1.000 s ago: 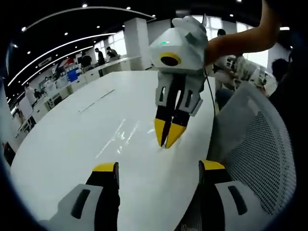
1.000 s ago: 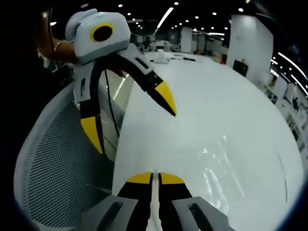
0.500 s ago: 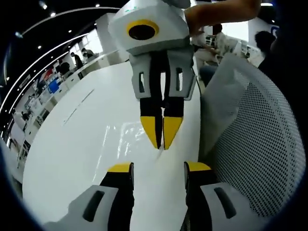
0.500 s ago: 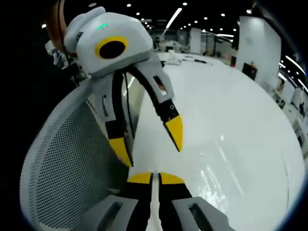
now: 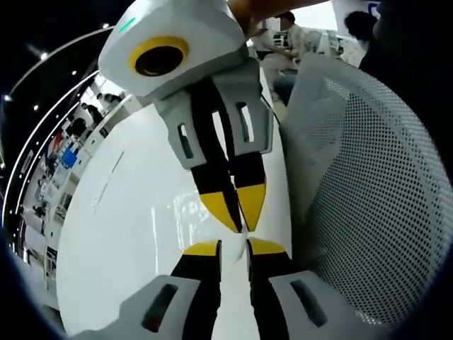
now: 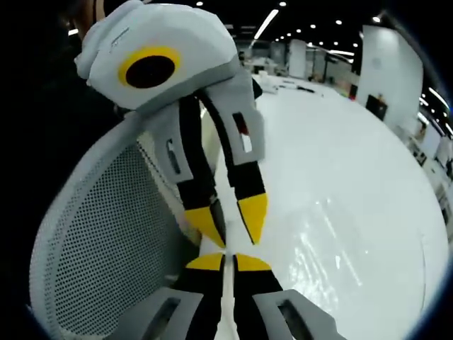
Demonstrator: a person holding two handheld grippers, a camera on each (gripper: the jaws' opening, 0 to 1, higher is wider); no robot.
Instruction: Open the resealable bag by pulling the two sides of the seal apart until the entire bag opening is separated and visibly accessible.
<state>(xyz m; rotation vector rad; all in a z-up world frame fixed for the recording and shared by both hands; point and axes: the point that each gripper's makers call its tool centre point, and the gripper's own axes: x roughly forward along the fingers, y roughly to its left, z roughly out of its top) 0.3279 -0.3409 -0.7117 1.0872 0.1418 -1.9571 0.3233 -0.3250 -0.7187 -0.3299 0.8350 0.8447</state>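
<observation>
Clear bag (image 6: 225, 297) edge between right gripper (image 6: 224, 261) jaws, left gripper (image 5: 233, 247) nearly closed

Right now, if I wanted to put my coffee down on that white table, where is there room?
The white table is bare beyond the clear bag. It's crowded at the near edge, where the left gripper and right gripper meet tip to tip beside the mesh chair.

White table (image 5: 141, 234), mesh chair (image 5: 368, 198), ceiling lights (image 6: 267, 23).

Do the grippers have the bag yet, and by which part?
The right gripper is shut on a thin clear edge, apparently the bag's seal end. The left gripper has nearly closed around the same edge; whether it grips cannot be told.
</observation>
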